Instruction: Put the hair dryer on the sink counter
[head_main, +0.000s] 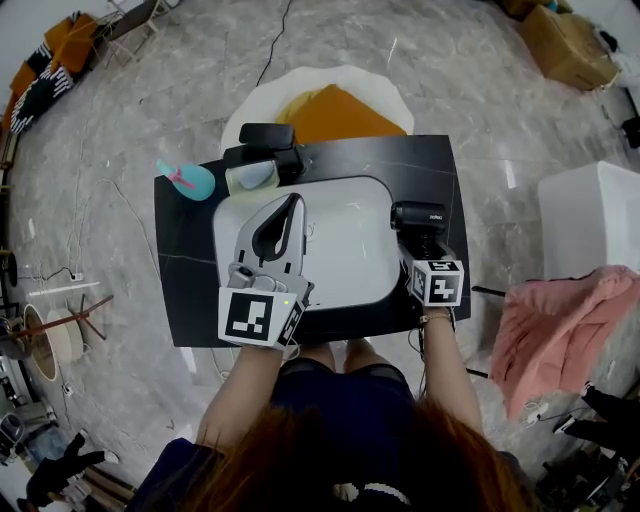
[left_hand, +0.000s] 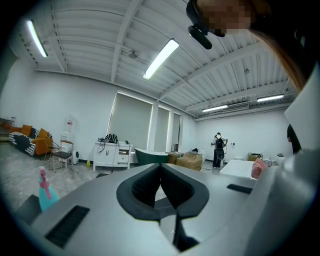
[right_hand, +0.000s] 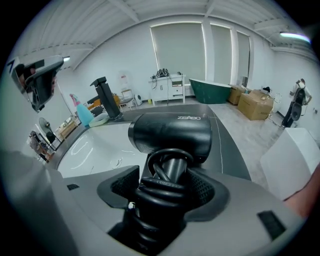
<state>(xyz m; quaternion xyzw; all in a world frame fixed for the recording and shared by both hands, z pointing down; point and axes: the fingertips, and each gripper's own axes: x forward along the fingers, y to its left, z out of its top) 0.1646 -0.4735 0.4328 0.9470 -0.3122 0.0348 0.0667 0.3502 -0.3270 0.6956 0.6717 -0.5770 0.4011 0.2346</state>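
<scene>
Grips the hair dryer (right_hand: 172, 131) by its handle in the right gripper (right_hand: 167, 192) beside the white basin (head_main: 350, 255); holds the left gripper (head_main: 288, 208), jaws together, over it.

We saw a black sink counter (head_main: 185, 300) standing on a grey marbled floor (head_main: 120, 90), with a white basin (head_main: 350, 250) sunk into its middle. Along the far edge stood three things: a teal spray bottle (head_main: 187, 180) at the left corner, a pale green dish (head_main: 250, 178) just beside it, and a black faucet (head_main: 265, 145) behind the dish.
</scene>
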